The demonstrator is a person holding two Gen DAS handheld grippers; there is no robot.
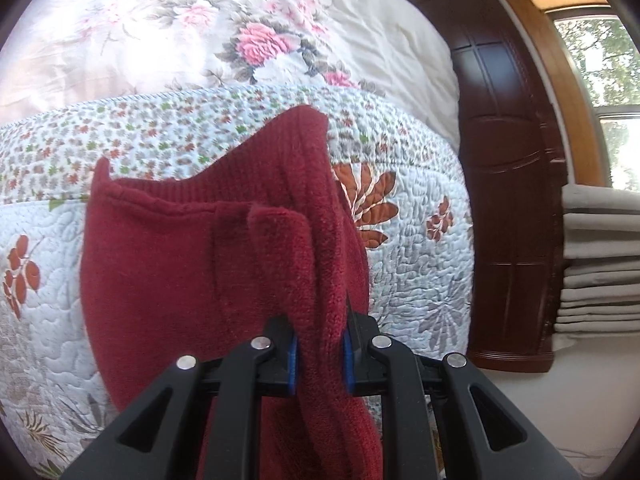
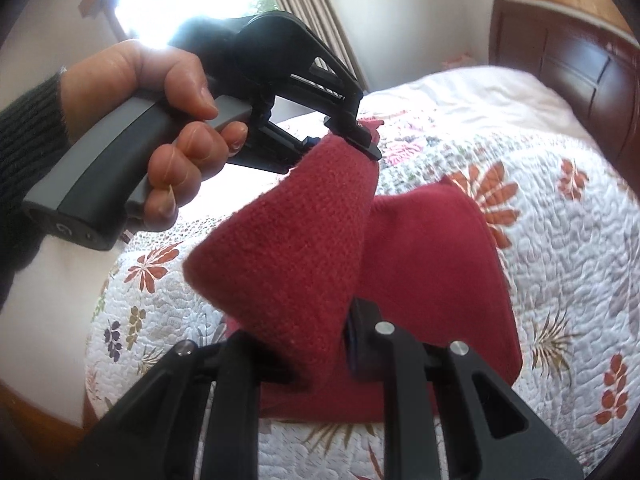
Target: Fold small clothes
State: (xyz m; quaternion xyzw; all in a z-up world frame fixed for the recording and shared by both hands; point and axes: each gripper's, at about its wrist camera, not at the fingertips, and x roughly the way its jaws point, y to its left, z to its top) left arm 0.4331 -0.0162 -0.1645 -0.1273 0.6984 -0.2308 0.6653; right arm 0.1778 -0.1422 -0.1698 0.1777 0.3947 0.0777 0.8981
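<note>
Lifting a dark red knitted garment (image 1: 168,264) off the quilted bedspread (image 1: 420,248), both grippers pinching it.

Bedspread: white quilt, rust leaf print, fills most of both views; a rose-print cover (image 1: 260,40) lies beyond it at 12 o'clock in the left wrist view, dark wooden headboard (image 1: 508,160) at 3 o'clock, folded grey cloths (image 1: 600,260) stacked beside it. Garment: partly raised, its lower part resting on the quilt at 4 o'clock in the right wrist view. Left gripper (image 1: 320,356): blue pads pressed onto a thick fold of the knit. Right gripper (image 2: 320,352): jaws closed on another edge. In the right wrist view, a hand (image 2: 160,120) in a dark sleeve holds the left gripper's handle at 10 o'clock.
</note>
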